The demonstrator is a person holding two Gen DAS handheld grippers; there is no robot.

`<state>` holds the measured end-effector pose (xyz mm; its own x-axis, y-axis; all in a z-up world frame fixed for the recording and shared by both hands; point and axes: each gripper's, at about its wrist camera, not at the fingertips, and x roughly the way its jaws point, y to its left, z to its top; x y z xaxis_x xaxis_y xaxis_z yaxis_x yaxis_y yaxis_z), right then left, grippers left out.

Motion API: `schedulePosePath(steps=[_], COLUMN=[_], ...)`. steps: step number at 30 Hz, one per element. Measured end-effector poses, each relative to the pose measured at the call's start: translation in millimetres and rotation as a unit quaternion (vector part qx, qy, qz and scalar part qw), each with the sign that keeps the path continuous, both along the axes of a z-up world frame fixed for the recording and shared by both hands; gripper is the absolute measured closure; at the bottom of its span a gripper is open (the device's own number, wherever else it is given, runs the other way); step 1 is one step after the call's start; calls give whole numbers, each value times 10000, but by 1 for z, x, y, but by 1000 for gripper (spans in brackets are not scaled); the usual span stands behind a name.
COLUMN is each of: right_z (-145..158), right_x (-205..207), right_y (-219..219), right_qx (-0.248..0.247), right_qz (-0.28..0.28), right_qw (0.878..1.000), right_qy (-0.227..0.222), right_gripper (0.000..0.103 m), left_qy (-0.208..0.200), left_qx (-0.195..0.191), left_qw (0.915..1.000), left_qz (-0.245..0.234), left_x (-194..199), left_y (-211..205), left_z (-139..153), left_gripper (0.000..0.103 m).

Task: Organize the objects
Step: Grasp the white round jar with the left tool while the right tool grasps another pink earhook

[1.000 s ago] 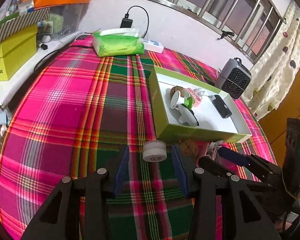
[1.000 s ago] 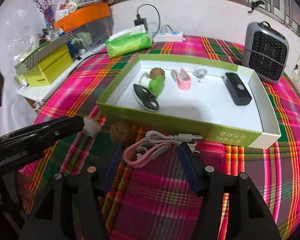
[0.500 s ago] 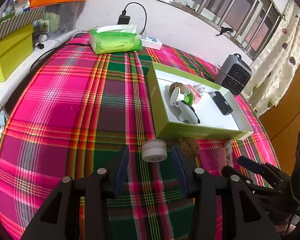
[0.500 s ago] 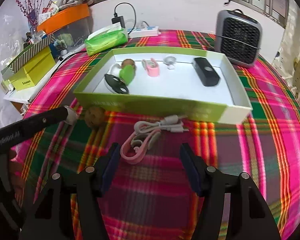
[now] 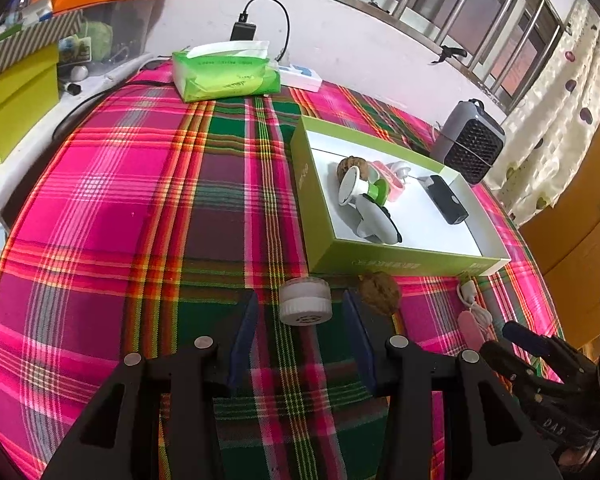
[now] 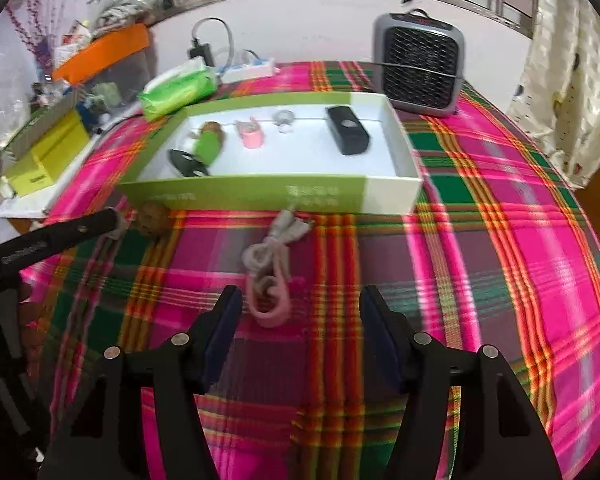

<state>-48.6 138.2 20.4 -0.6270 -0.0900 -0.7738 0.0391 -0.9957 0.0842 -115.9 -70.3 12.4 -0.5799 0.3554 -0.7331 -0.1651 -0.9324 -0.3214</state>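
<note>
Your small white round container (image 5: 305, 306) sits on the plaid table (image 5: 140, 208) just ahead of your left tool (image 5: 300, 320), between its spread fingers but untouched by either pad. At about 3 o'clock from it lies a brown walnut (image 5: 380, 293), just beside the right-hand pad. At 12 o'clock stands the green box (image 5: 380, 258), holding a second walnut, a green-and-white piece, a pink clip and a black device (image 5: 444, 199). Your right tool (image 6: 300, 320) also stands apart, holding nothing; a pink clip with a coiled white cable (image 6: 270, 276) lies on the cloth just ahead of its tips, nearer the left pad. Farther out, at 1 o'clock beyond the box, sits a grey fan heater (image 6: 420, 68), and at 11 o'clock a green tissue pack (image 6: 178, 92)
</note>
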Motion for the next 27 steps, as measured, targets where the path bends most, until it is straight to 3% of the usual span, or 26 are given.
schedulePosePath(steps=[8,11,18,27], right_z=[-8,-10,-9,-8], right_x=[-9,-8,-4,12], right_y=[-3,-3,-3,-1], right_qx=[32,77,23,-80], right_qz=[129,150,312,662], right_qw=[9999,9998,9994,9974], right_qy=[-80,-69,-119,-284], right_gripper=[43,61,80,80], left_qy=[-34,-29,-31,-27], left_qx=[-55,-71,-83,-90], left_qw=[10000,10000,9999,9999], left_qz=[-29,-39,-69,-77], left_x=[-3,-4,-5,-5], left_y=[3,4,6,6], left_z=[-1,-2,-3,-3], left_gripper=[61,61,61,61])
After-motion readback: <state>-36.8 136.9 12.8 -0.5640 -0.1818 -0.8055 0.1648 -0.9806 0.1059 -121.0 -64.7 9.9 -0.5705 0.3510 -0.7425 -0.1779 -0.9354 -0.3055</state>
